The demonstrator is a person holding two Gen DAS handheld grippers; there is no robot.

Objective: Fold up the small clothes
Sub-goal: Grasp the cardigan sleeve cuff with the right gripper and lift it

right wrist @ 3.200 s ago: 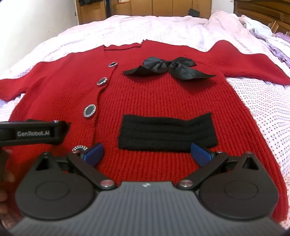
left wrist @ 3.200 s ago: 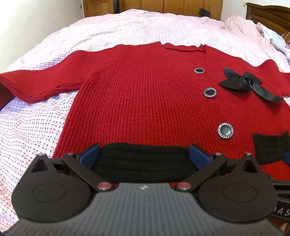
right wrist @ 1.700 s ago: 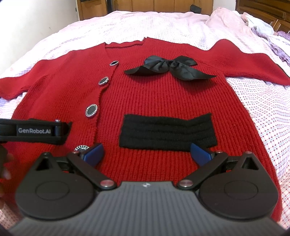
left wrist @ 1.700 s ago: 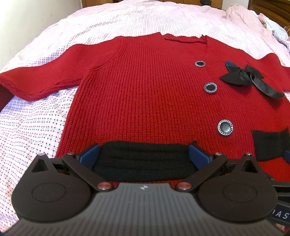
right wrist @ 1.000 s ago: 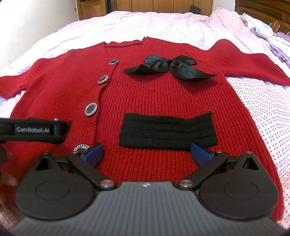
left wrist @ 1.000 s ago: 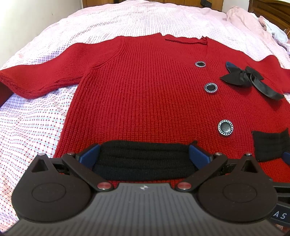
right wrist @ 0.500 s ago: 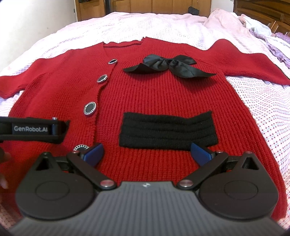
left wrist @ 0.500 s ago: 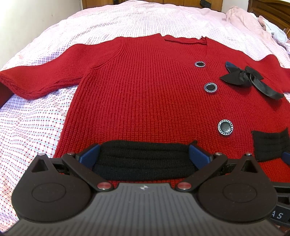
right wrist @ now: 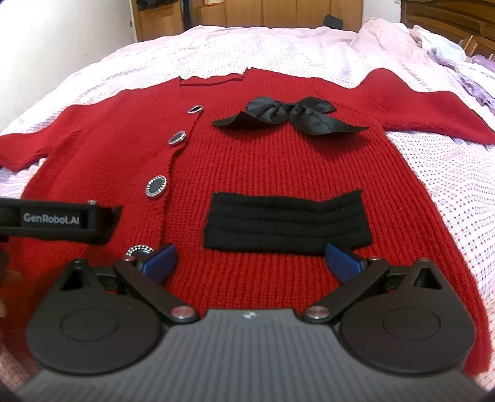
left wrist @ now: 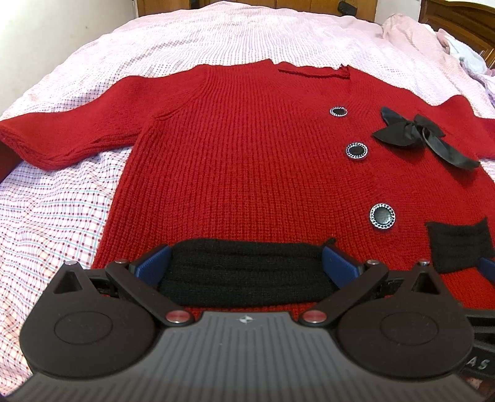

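Observation:
A red knit cardigan (left wrist: pixel 247 160) lies flat and face up on the bed, sleeves spread; it also shows in the right wrist view (right wrist: pixel 278 160). It has black buttons (left wrist: pixel 382 216), a black bow (right wrist: pixel 287 116) and two black pocket patches. My left gripper (left wrist: pixel 246 266) is open and empty, low over the hem, its blue fingers either side of the left patch (left wrist: pixel 244 272). My right gripper (right wrist: pixel 252 261) is open and empty over the hem just below the right patch (right wrist: pixel 286 222). The left gripper's body (right wrist: pixel 58 221) shows at the left of the right wrist view.
The bed has a pink checked cover (left wrist: pixel 55 210) under the cardigan. Loose clothes (right wrist: pixel 458 58) lie at the far right by a wooden headboard (right wrist: pixel 448 15). Wooden cupboards (right wrist: pixel 263 12) stand beyond the bed and a white wall is at the left.
Both grippers stay open near the hem with only small shifts of view. The right view has tilted up a little. The cardigan has not moved.

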